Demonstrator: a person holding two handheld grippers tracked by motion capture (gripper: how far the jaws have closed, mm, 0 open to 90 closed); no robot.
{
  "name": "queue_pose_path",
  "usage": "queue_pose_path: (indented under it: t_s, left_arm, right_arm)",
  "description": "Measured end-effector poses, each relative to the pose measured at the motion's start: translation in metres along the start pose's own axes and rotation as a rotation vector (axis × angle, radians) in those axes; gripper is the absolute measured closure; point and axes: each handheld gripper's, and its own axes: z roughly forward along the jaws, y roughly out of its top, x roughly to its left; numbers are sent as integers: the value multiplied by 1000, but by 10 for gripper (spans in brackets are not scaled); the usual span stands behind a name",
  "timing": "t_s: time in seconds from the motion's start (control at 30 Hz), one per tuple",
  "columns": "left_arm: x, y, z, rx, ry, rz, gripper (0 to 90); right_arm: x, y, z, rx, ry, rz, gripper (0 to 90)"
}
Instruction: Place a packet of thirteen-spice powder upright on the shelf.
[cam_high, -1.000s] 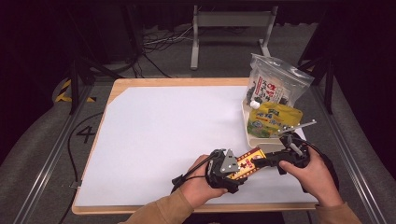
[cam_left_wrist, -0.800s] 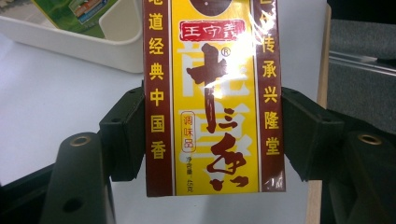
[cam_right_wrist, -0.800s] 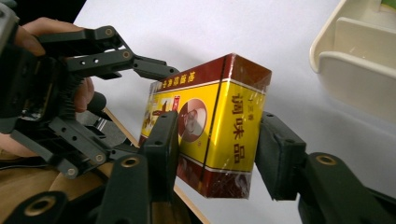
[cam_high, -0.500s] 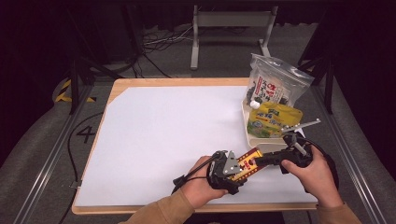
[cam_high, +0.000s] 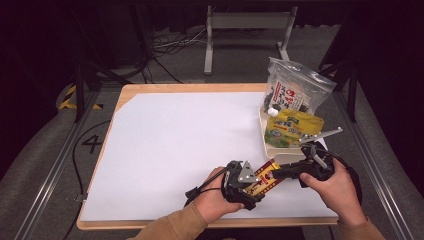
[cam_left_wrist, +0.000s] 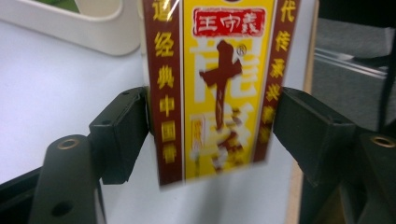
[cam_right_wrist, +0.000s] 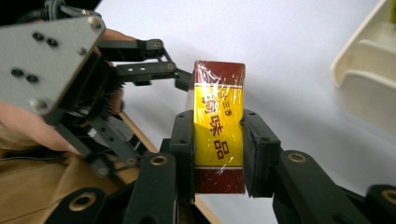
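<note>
down near the front edge of the white surface (cam_high: 170, 140), the left tongs (cam_high: 252, 187) sit in the person's left hand (cam_high: 212, 200), with a grey three-cornered plate on top. in the left gripper view their jaws stand on either side of the yellow and dark red box (cam_left_wrist: 215, 88); the left pad lies against the box's side while a narrow gap shows at the right pad, and these jaws have just been opening. the box lies level between the two tongs, raised a little over the surface, its length running from one hand toward the other. further right, the right tongs (cam_high: 285, 172) in the right hand (cam_high: 335, 187) have just been closing, and in the right gripper view both pads press on the narrow sides of the box, so it is held there. beyond the right hand, a cream tray (cam_high: 265, 137) at the right edge of the surface holds a yellow pouch (cam_high: 292, 127) and a clear snack bag (cam_high: 295, 92) standing upright behind it.
</note>
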Motion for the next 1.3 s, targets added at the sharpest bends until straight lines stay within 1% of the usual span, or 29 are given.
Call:
queue_pose_path:
  t_s: [0.03, 0.1, 0.13, 0.17, 0.2, 0.23, 0.27, 0.33, 0.37, 0.4, 0.43, 0.47, 0.53, 0.57, 0.6, 0.7, 0.8, 0.9, 0.93, 0.97, 1.03, 1.1, 1.13, 1.23, 1.27, 1.3]
  left_arm:
    - [2, 0, -3, 3, 1, -3, 244]
    - [4, -1, -5, 3, 0, -7, 241]
    - [5, -1, -7, 14, 2, -13, 234]
    - [6, -1, -8, 14, 5, -12, 232]
    - [8, -2, -10, 14, 3, -20, 232]
    - [9, -3, -11, 12, 4, -23, 232]
    - [11, -4, -14, 12, 6, -29, 239]
    - [18, -8, -21, 19, 17, -45, 240]
    - [18, -8, -21, 19, 17, -45, 240]
    - [20, -10, -24, 19, 20, -49, 240]
    - [23, -13, -27, 17, 23, -63, 240]
    - [26, -15, -30, 15, 30, -63, 240]
    - [33, -20, -38, 17, 48, -80, 240]
    - [36, -22, -41, 10, 53, -94, 240]
    - [36, -22, -41, 10, 53, -94, 241]
    - [42, -28, -49, 3, 73, -127, 244]
    - [48, -36, -58, 7, 91, -160, 240]
    - [55, -47, -70, 6, 114, -197, 238]
    - [55, -47, -70, 6, 114, -197, 235]
    - [57, -49, -73, 1, 119, -209, 235]
    - [62, -57, -80, 6, 125, -217, 216]
    - [64, -59, -82, 7, 130, -221, 214]
    - [66, -61, -84, 6, 132, -235, 212]
    - [71, -68, -91, 8, 141, -255, 201]
    - [73, -70, -92, 12, 143, -255, 192]
    - [75, -72, -94, 16, 142, -251, 169]
  right_arm:
    - [0, 1, -3, 0, -42, -19, 694]
    - [0, 1, -4, -2, -40, -26, 694]
    - [0, 1, -6, -6, -34, -35, 693]
    - [1, 1, -7, -7, -36, -48, 693]
    - [2, 3, -10, -8, -47, -76, 693]
    - [2, 3, -10, -8, -47, -76, 693]
    - [5, 5, -14, -14, -64, -116, 693]
    - [8, 7, -19, -21, -91, -161, 693]
    - [8, 7, -19, -21, -91, -161, 693]
    - [9, 9, -21, -17, -99, -176, 693]
    - [10, 10, -23, -12, -103, -189, 693]
    - [11, 12, -27, -9, -106, -201, 692]
    - [13, 16, -31, -2, -110, -218, 692]
    - [14, 19, -34, 10, -120, -240, 692]
    - [14, 19, -34, 10, -120, -240, 692]
    - [16, 25, -38, 30, -145, -275, 692]
    - [17, 31, -42, 52, -172, -305, 692]
    - [18, 39, -46, 76, -181, -346, 692]
    - [18, 39, -46, 76, -181, -346, 692]
    - [18, 42, -48, 87, -178, -361, 692]
    - [20, 51, -52, 107, -188, -389, 692]
    - [21, 53, -53, 113, -184, -394, 692]
    - [21, 56, -54, 121, -179, -403, 692]
    - [22, 63, -56, 139, -185, -422, 691]
    - [22, 66, -57, 149, -189, -433, 691]
    - [22, 70, -57, 163, -197, -454, 691]
